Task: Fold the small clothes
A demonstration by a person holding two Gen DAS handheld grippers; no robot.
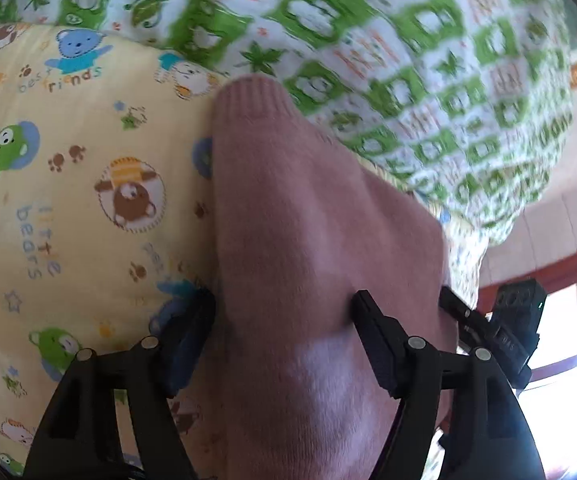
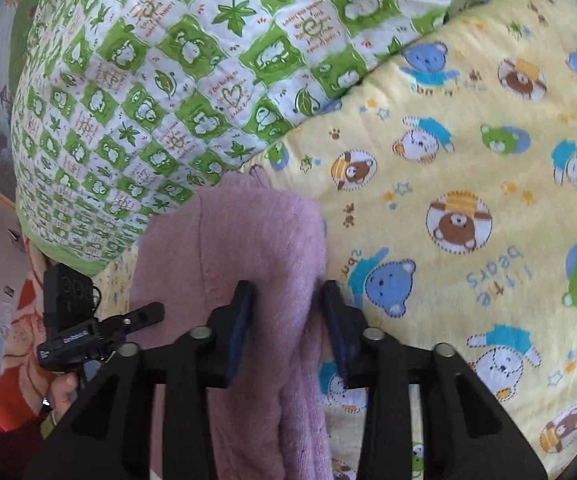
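The pink garment (image 1: 308,240) was clamped by both the left gripper (image 1: 284,304) and the right gripper (image 2: 288,296) near the sheet's (image 2: 468,140) quilt-side edge; its loose folds could have been dragged askew.

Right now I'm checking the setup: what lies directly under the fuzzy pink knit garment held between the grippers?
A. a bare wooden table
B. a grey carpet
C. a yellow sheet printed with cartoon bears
C: the fuzzy pink knit garment hangs over the yellow bear-print sheet.

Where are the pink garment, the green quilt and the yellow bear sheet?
pink garment (image 1: 308,208), left wrist view, middle of the knit body.
green quilt (image 2: 160,92), right wrist view, patterned top surface.
yellow bear sheet (image 2: 468,152), right wrist view, bare printed area right of the garment.
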